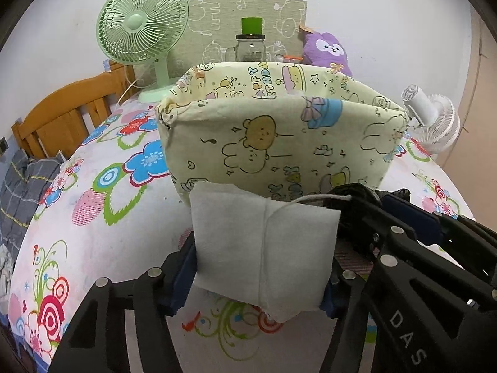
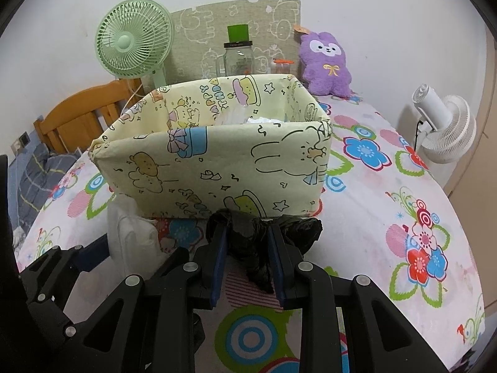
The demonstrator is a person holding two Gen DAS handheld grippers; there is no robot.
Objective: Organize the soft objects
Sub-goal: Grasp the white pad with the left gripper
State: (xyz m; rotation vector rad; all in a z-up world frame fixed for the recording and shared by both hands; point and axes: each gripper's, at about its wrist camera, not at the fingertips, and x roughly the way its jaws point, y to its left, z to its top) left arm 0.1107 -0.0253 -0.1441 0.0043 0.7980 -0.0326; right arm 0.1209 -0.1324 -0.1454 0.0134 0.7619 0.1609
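Observation:
A yellow cartoon-print fabric bin (image 1: 279,130) stands on the flowered table; it also shows in the right wrist view (image 2: 217,161), with white crumpled items inside (image 2: 261,120). My left gripper (image 1: 257,267) is shut on a white soft pouch (image 1: 261,248) with a string, held just in front of the bin. The pouch and left gripper also show at the left of the right wrist view (image 2: 130,236). My right gripper (image 2: 247,255) is shut on a black crumpled plastic bag (image 2: 254,236), close to the bin's front wall. The right gripper appears at the right of the left wrist view (image 1: 403,217).
A green fan (image 2: 133,39), a glass jar with a green lid (image 2: 237,52) and a purple plush toy (image 2: 324,62) stand behind the bin. A white fan (image 2: 447,127) is at the table's right edge. A wooden bed frame (image 2: 77,115) lies to the left.

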